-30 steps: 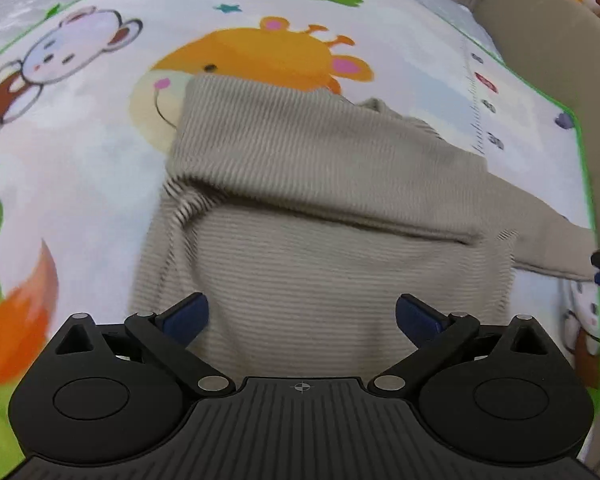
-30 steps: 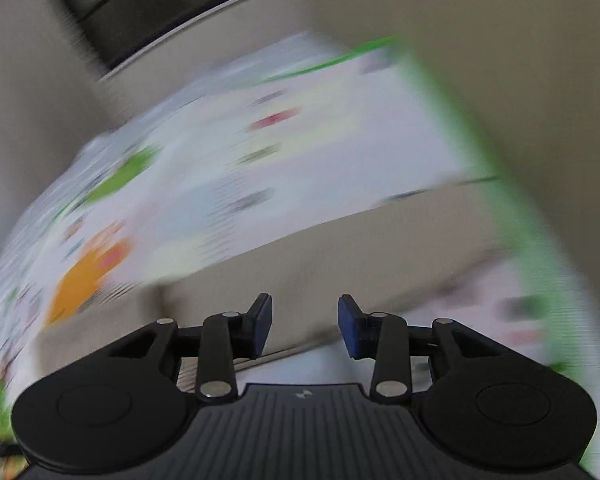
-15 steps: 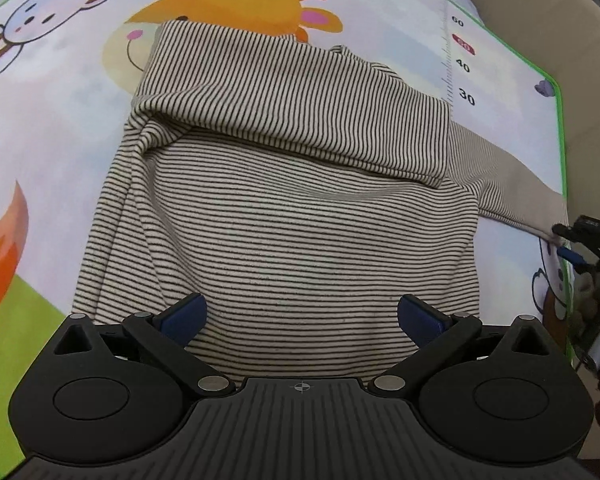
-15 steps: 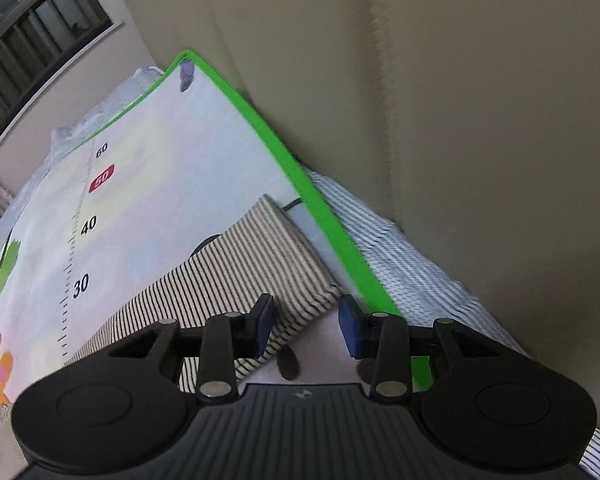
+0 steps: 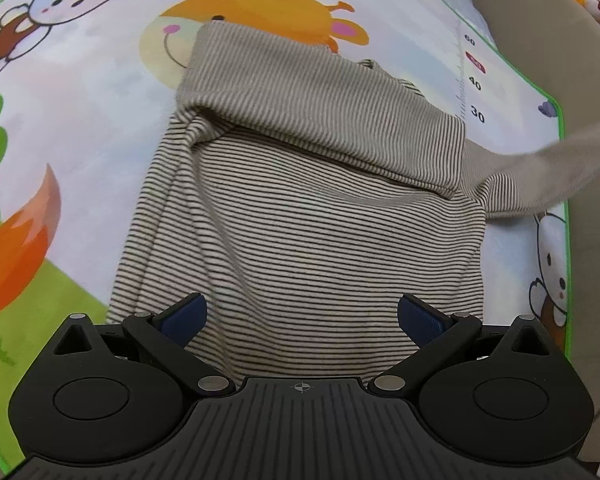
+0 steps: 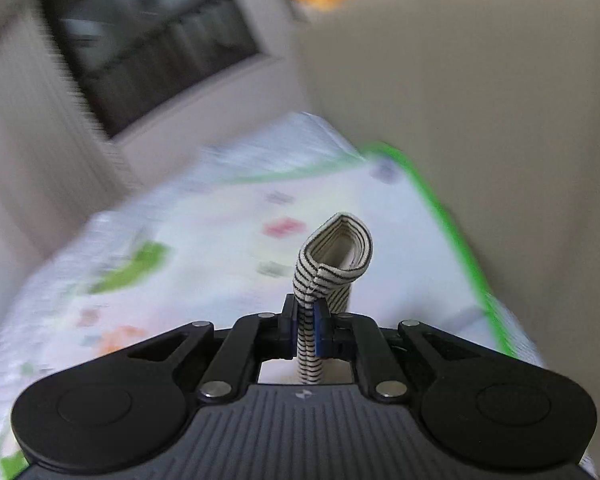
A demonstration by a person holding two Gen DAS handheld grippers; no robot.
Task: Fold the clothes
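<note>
Sleeve (image 6: 332, 256) now lifted, sofa (image 6: 480, 120) seemingly close

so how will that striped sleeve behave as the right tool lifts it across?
Probably floppy: the striped sleeve curls over limply above the right tool. Likely light, since a thin pinch holds it. It may drag the striped shirt body, since the left tool is open, pinning nothing.
</note>
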